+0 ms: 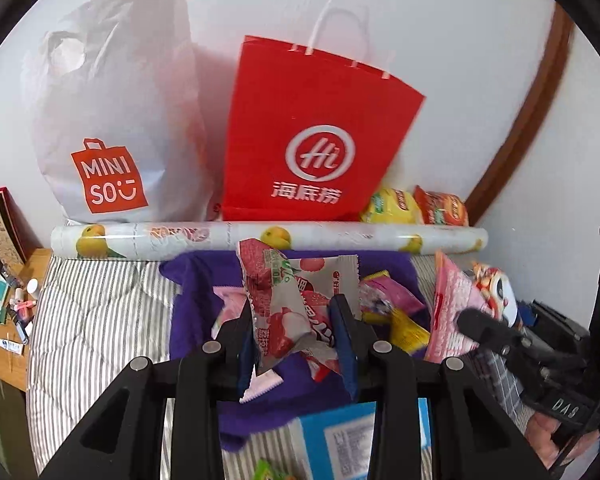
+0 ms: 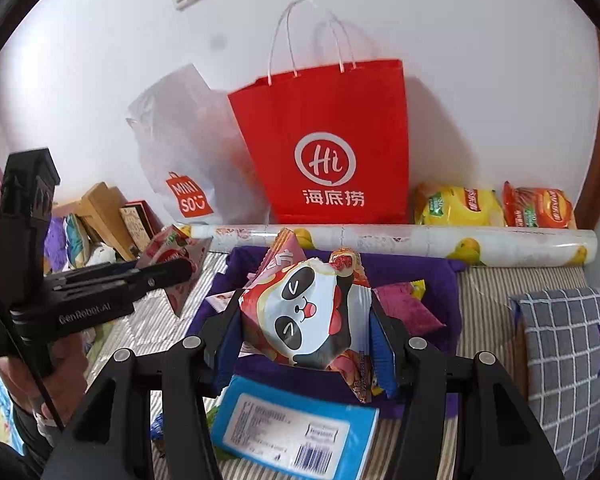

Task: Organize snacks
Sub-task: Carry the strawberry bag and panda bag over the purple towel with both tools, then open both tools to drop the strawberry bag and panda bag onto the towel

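Observation:
In the left wrist view my left gripper (image 1: 292,312) is shut on a red-and-white lychee snack packet (image 1: 288,300), held upright above a purple cloth (image 1: 196,312) that has several small snack packets on it. The right wrist view shows my right gripper (image 2: 305,304) shut on a panda-print snack bag (image 2: 308,312) over the same cloth (image 2: 404,276). Each gripper also appears in the other's view: the right gripper (image 1: 466,318) with the panda bag (image 1: 496,292), and the left gripper (image 2: 182,270) with the lychee packet (image 2: 172,256). A red paper bag (image 1: 312,140) (image 2: 332,148) stands open against the wall behind.
A white Miniso plastic bag (image 1: 108,120) (image 2: 180,168) leans left of the red bag. A lemon-print roll (image 1: 260,236) (image 2: 420,240) lies along the wall, with yellow (image 2: 456,206) and orange (image 2: 540,206) chip bags behind it. A blue wipes pack (image 2: 292,428) lies near me on the striped bedding (image 1: 100,320). A checked pillow (image 2: 568,352) sits at right.

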### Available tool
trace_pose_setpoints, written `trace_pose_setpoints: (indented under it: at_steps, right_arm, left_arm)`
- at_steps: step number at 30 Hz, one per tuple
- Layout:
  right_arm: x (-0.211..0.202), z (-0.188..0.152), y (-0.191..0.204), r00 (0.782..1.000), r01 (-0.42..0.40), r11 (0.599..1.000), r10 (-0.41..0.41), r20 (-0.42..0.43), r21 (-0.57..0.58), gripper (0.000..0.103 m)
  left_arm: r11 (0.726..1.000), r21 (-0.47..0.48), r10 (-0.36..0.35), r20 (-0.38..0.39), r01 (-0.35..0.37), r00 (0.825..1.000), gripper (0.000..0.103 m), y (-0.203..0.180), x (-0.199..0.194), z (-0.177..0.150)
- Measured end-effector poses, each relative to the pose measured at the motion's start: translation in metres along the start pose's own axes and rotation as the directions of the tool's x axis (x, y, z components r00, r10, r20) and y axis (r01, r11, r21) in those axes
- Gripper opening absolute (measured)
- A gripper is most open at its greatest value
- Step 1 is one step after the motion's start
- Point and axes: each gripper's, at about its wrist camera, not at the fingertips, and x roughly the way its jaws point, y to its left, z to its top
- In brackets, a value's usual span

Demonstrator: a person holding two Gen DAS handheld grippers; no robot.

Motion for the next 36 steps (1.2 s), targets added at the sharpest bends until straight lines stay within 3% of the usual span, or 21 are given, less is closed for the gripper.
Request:
trace_pose_setpoints:
  at_steps: [6, 15, 36]
  right_arm:
    - [0.046, 0.0, -0.005, 0.997, -0.018, 1.0, 0.017, -0.08, -0.013, 0.055]
    - [0.102, -0.012, -0.016, 0.974, -0.028, 0.999, 0.021, -0.226, -0.025, 0.055]
    - [0.134, -0.023, -0.017, 0.939, -0.003, 0.989, -0.048, -0.34, -0.146, 0.055]
  left_arm:
    - [1.0, -0.008, 0.021, -0.03, -0.021, 0.999, 0.033, 0.008, 0.03, 0.016]
    - [1.0, -0.009, 0.013, -0.122, -0.015, 0.992, 0.033, 0.014, 0.084, 0.015]
    - [1.0, 0.005, -0.025, -0.223, 0.026, 0.975, 0.033, 0.018, 0.128, 0.001]
